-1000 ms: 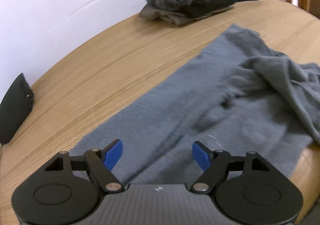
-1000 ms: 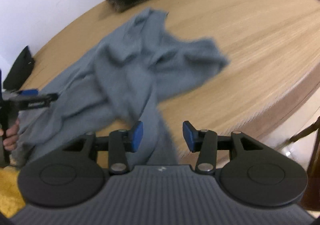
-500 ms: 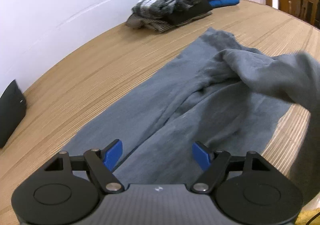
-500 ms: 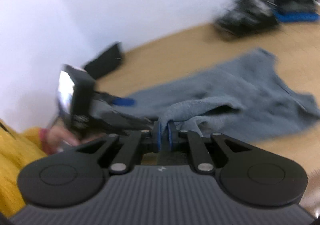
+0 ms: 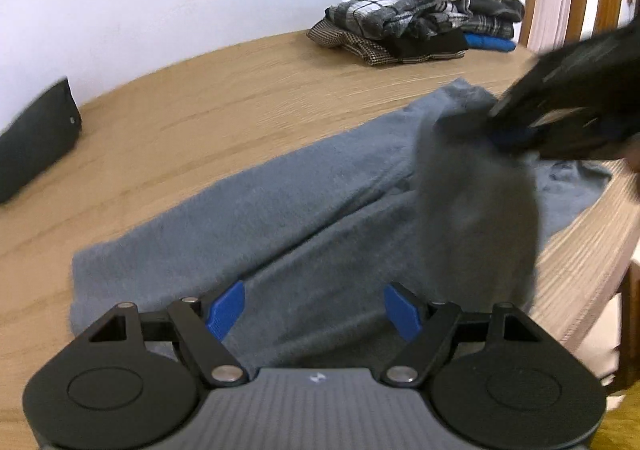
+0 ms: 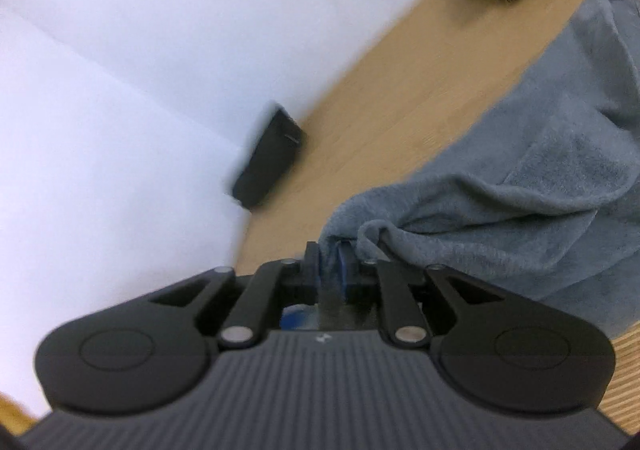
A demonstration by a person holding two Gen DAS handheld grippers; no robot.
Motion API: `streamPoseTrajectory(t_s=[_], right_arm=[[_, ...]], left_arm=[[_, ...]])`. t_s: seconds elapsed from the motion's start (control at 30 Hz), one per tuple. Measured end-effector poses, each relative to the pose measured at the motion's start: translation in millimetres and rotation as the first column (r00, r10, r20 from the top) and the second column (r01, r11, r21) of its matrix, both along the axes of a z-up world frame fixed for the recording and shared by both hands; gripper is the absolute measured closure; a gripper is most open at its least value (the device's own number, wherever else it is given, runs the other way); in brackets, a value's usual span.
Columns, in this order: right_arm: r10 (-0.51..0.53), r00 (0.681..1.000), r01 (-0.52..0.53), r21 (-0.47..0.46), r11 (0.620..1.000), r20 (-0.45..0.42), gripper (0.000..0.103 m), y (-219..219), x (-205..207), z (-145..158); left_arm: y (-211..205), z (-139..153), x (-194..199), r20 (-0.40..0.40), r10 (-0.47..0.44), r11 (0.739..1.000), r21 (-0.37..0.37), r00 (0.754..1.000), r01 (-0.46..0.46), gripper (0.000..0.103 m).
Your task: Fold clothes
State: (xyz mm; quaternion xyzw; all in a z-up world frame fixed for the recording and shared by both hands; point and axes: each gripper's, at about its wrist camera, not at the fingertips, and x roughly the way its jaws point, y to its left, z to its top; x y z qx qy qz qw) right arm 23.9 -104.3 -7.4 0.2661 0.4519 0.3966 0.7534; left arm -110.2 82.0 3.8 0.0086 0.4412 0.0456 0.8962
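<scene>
Grey garment (image 5: 304, 218) lies lengthwise from lower left to upper right on the wooden table (image 5: 208, 130), one end clamped in the right gripper (image 6: 330, 264) at right, left gripper (image 5: 314, 308) spread empty above its near end.

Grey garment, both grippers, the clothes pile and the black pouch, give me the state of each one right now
Grey garment: spread lengthwise on the table, one edge lifted and folding over.
Right gripper: shut on the garment's edge; its jaws have just eased slightly wider.
Left gripper: open, empty, over the garment's near end.
Clothes pile: folded, stacked by the wall.
Black pouch: lying against the wall.
</scene>
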Motion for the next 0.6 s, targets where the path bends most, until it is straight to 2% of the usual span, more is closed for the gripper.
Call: streamPoseTrajectory(t_s=[0.03, 0.07, 0.1, 0.2, 0.27, 0.3, 0.37, 0.4, 0.47, 0.6], right_arm=[[-0.011, 1.0, 0.011, -0.091, 0.996, 0.0, 0.076, 9.6, 3.0, -3.2], [-0.021, 1.0, 0.024, -0.175, 0.984, 0.019, 0.074, 15.4, 2.3, -3.1], [-0.012, 0.999, 0.022, -0.217, 0.976, 0.05, 0.074, 16.5, -0.1, -1.4], [0.093, 0.983, -0.051, -0.251, 0.967, 0.159, 0.065, 2.6, -8.6, 14.2], [0.185, 0.952, -0.107, -0.301, 0.947, 0.243, 0.044, -11.1, -14.7, 27.3], [0.223, 0.927, -0.114, -0.337, 0.935, 0.303, 0.042, -17.0, -15.9, 32.8], [0.284, 0.859, -0.094, -0.413, 0.906, 0.427, 0.041, -24.9, -13.7, 36.7], [0.325, 0.826, -0.091, -0.46, 0.883, 0.46, 0.042, -25.1, -9.4, 35.4], [0.403, 0.786, -0.102, -0.545, 0.832, 0.469, 0.042, -20.9, 6.5, 25.5], [0.486, 0.772, -0.196, -0.575, 0.794, 0.408, 0.043, -26.4, 32.1, 2.5]], left_arm=[[0.4, -1.0, -1.8, -0.008, 0.007, 1.0, -0.018, 1.0, -0.008, 0.024], [0.5, -2.0, -3.4, -0.015, 0.015, 0.999, -0.035, 1.0, -0.015, 0.024], [-1.2, -3.3, -3.3, -0.02, 0.024, 0.999, -0.043, 1.0, -0.024, 0.024], [-10.7, -7.1, -2.5, -0.033, 0.026, 0.996, -0.08, 0.999, -0.029, 0.024], [-19.4, -10.9, -2.5, -0.04, 0.025, 0.995, -0.092, 0.999, -0.029, 0.024], [-23.9, -12.9, -2.4, -0.045, 0.028, 0.995, -0.093, 0.999, -0.032, 0.024], [-32.7, -15.9, 0.3, -0.061, 0.046, 0.993, -0.108, 0.997, -0.052, 0.024], [-36.3, -15.5, 0.1, -0.068, 0.057, 0.989, -0.132, 0.996, -0.065, 0.024], [-42.4, -12.1, -3.0, -0.066, 0.068, 0.979, -0.186, 0.995, -0.079, 0.024], [-55.3, -6.2, -13.7, -0.05, 0.121, 0.963, -0.236, 0.991, -0.129, 0.021]])
